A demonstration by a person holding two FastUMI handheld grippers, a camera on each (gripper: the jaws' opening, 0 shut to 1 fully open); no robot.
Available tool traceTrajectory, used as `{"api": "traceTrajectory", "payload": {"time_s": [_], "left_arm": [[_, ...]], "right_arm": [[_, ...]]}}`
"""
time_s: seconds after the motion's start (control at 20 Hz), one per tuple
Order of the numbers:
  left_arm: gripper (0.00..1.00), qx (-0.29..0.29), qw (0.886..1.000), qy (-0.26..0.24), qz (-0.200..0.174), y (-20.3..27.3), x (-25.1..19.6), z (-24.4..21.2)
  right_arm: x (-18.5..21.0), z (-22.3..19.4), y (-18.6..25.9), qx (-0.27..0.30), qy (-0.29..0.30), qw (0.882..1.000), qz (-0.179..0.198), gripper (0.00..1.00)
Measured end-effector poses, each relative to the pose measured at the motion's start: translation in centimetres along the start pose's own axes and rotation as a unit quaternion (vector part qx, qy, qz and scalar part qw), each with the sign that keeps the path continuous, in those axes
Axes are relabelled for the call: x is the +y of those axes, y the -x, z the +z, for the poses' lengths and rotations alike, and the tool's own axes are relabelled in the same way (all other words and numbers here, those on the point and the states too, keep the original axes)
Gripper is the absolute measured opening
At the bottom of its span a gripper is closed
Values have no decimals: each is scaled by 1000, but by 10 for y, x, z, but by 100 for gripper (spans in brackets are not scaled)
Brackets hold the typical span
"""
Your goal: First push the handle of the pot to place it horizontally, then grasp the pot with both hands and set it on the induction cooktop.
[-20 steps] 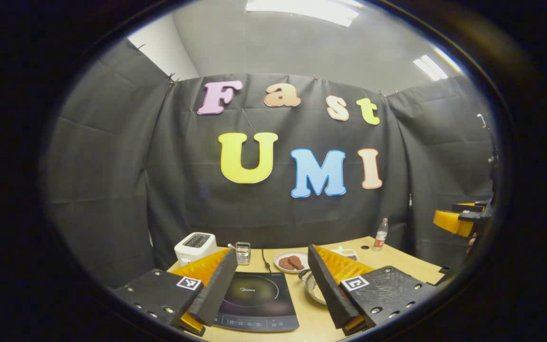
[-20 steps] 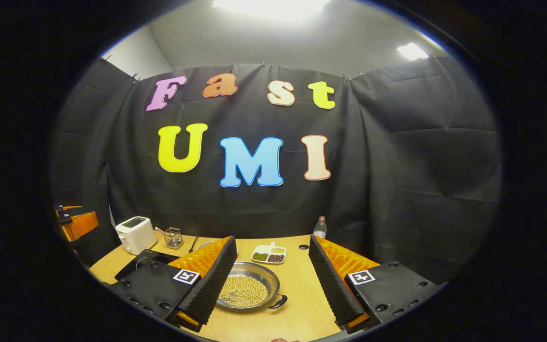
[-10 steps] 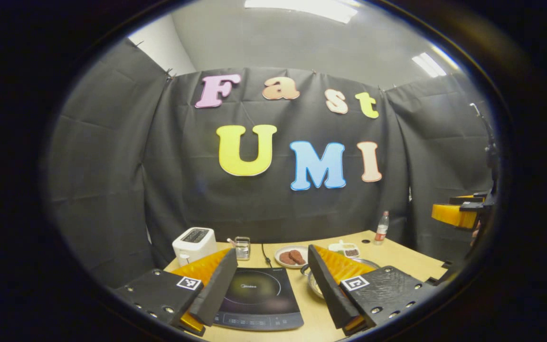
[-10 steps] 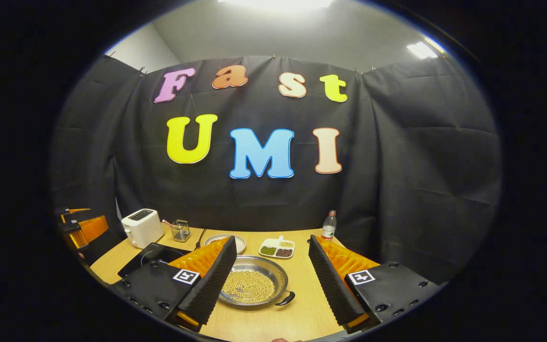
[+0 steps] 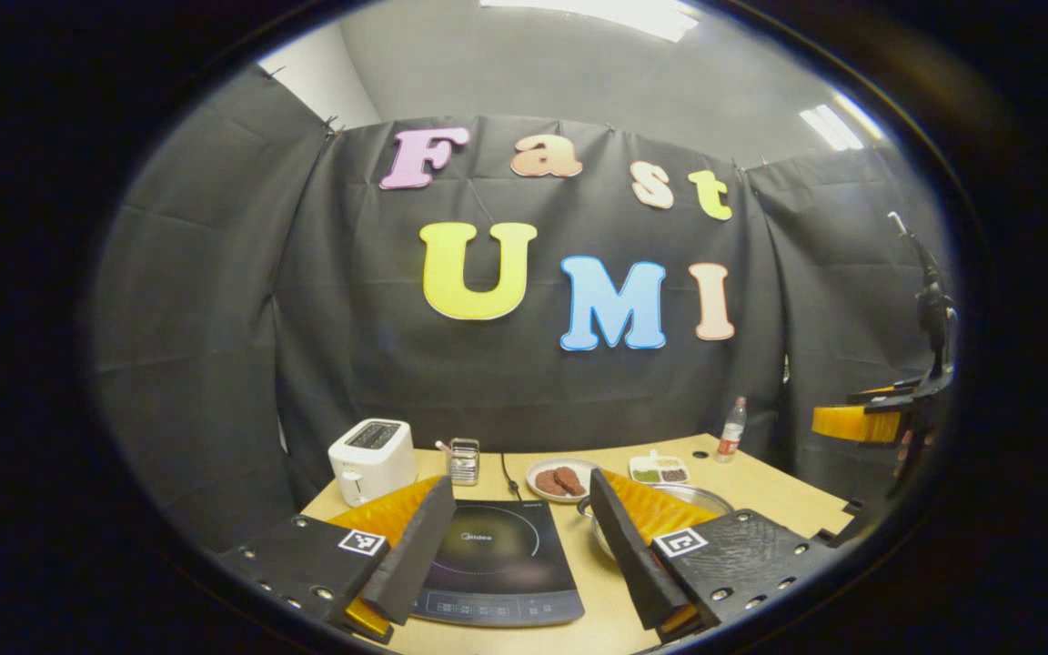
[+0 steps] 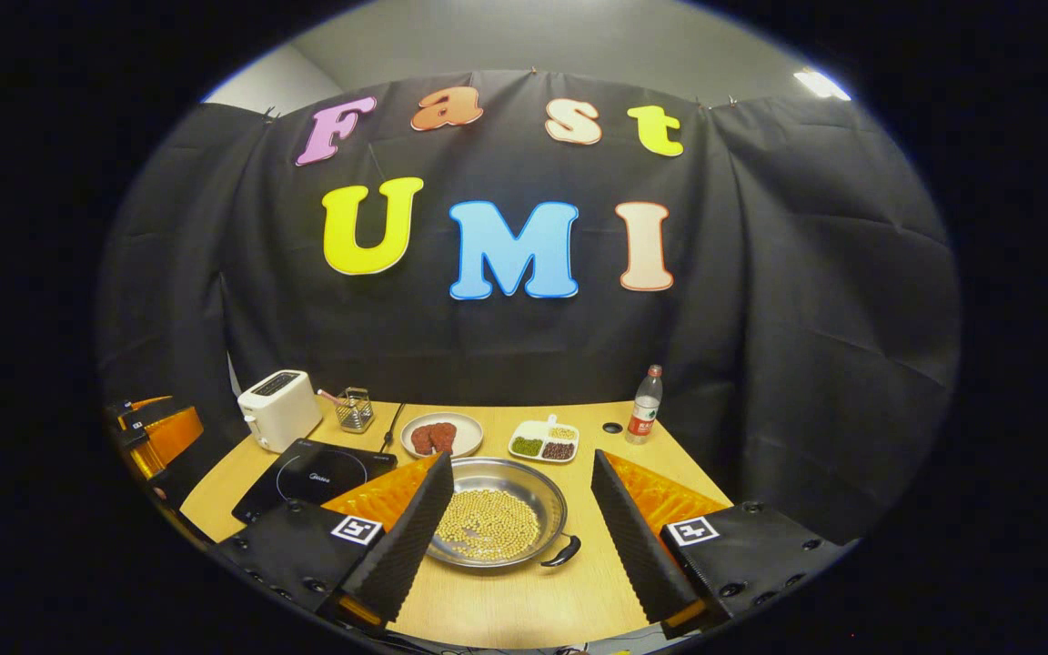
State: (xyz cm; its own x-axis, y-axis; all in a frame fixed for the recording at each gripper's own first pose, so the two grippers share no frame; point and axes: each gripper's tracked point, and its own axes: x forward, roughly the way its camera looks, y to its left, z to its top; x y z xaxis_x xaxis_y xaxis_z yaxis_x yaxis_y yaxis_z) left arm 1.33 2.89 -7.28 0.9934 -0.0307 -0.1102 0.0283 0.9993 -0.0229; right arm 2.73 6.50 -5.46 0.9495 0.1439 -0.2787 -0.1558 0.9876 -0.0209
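Observation:
A shallow steel pot (image 6: 501, 520) holding yellow beans sits on the wooden table, a black handle (image 6: 563, 552) at its near right rim, turned toward me. My right gripper (image 6: 524, 546) hangs open above the table's near side, its fingers straddling the pot from above without touching it. The black induction cooktop (image 6: 313, 478) lies left of the pot. In the left gripper view the cooktop (image 5: 492, 559) lies between the fingers of my open left gripper (image 5: 515, 564), held above it. The pot (image 5: 701, 498) is partly hidden behind the right finger.
At the table's back stand a white toaster (image 6: 277, 409), a small wire holder (image 6: 356, 409), a plate of brown food (image 6: 441, 435), a divided dish of beans (image 6: 544, 440) and a bottle (image 6: 644, 418). A black cord (image 6: 390, 426) runs to the cooktop.
Both views have tilted downward and show more of the table. The pot and cooktop sit fuller in view; neither has moved. Both grippers stay open.

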Motion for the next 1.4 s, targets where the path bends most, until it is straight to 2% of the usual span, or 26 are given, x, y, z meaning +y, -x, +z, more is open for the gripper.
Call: {"api": "traceTrajectory", "payload": {"time_s": [0.05, 0.1, 0.25, 0.4, 0.45, 0.5, 0.55, 0.6, 0.75, 0.95, 1.15, 1.2, 1.25, 1.4], "left_arm": [[88, 4, 1000, -2, -1, 0, 1, -4], [91, 8, 1000, -3, 0, 1, 3, -7], [91, 17, 1000, 2, 0, 3, 6, -15], [88, 20, 1000, 3, 2, 3, 11, -15], [88, 22, 1000, 1, 4, 2, 13, -17], [91, 24, 1000, 0, 7, 1, 15, -18], [88, 27, 1000, -2, 11, 1, 16, -16], [91, 30, 999, -2, 14, 0, 17, -16], [91, 40, 999, -5, 22, -3, 14, -20], [91, 52, 998, -11, 33, -10, 1, -23], [91, 62, 997, -15, 46, -20, -17, -26], [88, 64, 997, -15, 51, -21, -21, -26], [91, 66, 996, -15, 56, -23, -26, -27], [88, 80, 994, -7, 68, -27, -46, -35]], "right_arm": [[6, -5, -3, 12, 2, 1000, 9, 97], [11, -9, -5, 25, 6, 999, 19, 93], [23, -24, -10, 52, 19, 998, 41, 77], [33, -34, -15, 74, 27, 995, 56, 39], [35, -38, -15, 82, 29, 994, 61, 30], [39, -41, -17, 91, 27, 993, 73, 13], [44, -47, -24, 98, 24, 991, 84, 7], [47, -51, -22, 106, 24, 989, 99, 4], [57, -73, -27, 146, 7, 978, 146, 2], [49, -113, -35, 214, 6, 962, 172, 2], [27, -156, -45, 281, 1, 944, 172, 2], [22, -166, -47, 296, -5, 939, 173, 2], [20, -173, -51, 306, -14, 935, 176, 2], [8, -198, -61, 339, -18, 922, 184, 2]]}}
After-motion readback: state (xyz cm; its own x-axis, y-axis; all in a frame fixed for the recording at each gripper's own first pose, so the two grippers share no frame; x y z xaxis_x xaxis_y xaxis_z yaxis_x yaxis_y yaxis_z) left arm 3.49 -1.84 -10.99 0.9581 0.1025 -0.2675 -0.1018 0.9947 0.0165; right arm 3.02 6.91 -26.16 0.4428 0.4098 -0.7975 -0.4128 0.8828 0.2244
